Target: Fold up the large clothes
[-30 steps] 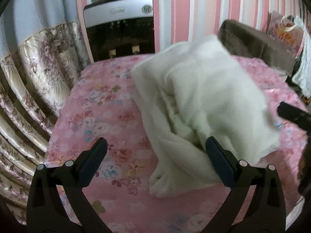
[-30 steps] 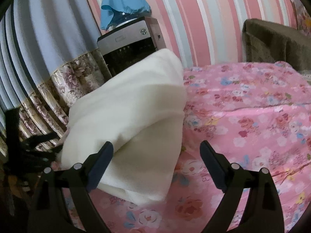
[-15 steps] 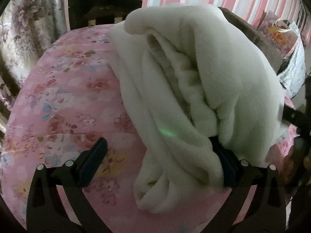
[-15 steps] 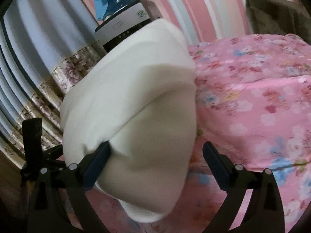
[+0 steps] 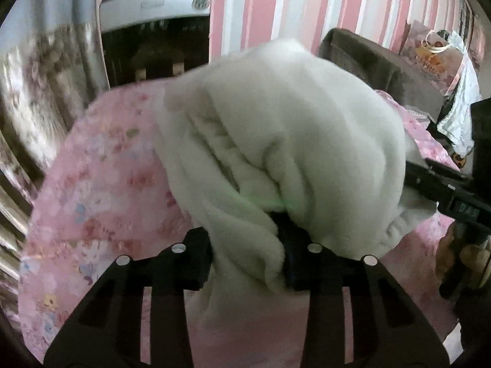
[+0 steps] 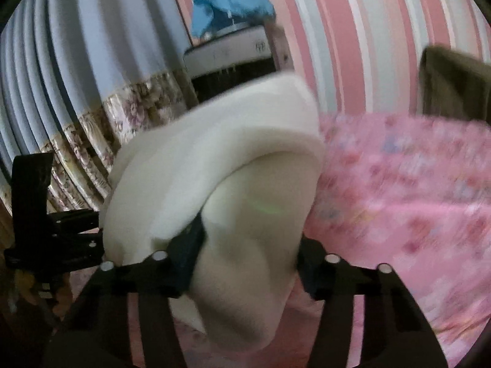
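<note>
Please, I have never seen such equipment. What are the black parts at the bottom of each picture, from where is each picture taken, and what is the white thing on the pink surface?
No robot is here: a person holds a two-finger gripper in each hand, and a wide-angle camera on each looks forward along its fingers. So the black parts below are the fingers.

One picture comes from the left gripper, the other from the right gripper. Each also sees the other gripper at its edge.

The white thing is a thick fleecy garment, bunched up on a pink flowered bedspread. Both grippers' jaws are closing with folds of it between them, at opposite ends.

Behind stands a water dispenser before striped wallpaper.
</note>
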`<act>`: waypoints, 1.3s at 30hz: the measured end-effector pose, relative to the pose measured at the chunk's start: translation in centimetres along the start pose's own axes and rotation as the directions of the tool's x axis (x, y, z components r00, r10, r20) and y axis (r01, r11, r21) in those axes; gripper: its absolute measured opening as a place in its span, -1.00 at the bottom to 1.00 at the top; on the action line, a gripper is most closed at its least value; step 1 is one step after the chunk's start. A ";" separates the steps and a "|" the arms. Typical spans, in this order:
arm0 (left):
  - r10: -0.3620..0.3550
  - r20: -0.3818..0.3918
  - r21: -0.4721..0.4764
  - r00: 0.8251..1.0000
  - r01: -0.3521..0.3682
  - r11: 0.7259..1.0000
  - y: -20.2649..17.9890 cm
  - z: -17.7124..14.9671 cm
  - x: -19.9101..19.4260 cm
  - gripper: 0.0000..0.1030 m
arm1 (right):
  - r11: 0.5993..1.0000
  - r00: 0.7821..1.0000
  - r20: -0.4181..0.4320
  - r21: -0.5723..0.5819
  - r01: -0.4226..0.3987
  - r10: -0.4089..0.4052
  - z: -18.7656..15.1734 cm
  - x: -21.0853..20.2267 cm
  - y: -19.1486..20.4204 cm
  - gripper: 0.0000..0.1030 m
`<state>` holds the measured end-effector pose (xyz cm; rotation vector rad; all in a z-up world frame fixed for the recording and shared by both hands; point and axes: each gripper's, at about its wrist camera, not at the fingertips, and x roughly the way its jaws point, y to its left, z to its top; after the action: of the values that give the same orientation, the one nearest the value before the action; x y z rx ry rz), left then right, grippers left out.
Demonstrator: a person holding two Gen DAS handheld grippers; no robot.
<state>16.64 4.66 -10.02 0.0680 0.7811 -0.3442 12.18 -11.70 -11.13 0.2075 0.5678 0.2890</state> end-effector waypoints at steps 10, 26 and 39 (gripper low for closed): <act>-0.044 0.110 0.052 0.993 0.038 0.998 -11.3 3.4 -1.5 -0.31 | 0.988 0.988 0.015 -0.022 0.154 -0.154 -0.2 -6.3 -8.5 -0.93; -0.017 0.005 -0.020 1.000 0.018 1.000 -6.6 -1.8 -1.0 0.59 | 0.974 0.998 -0.047 0.224 -0.030 0.041 -0.7 -3.9 -13.3 0.48; -0.175 -0.108 -0.139 0.979 0.159 0.977 -6.2 -1.5 3.4 0.62 | 0.944 0.952 -0.185 0.269 -0.191 0.245 -2.5 2.1 -12.7 0.40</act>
<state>15.82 -1.85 -13.11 -0.1007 0.9289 -0.4514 15.18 -22.66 -17.63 0.4890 0.7997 0.4608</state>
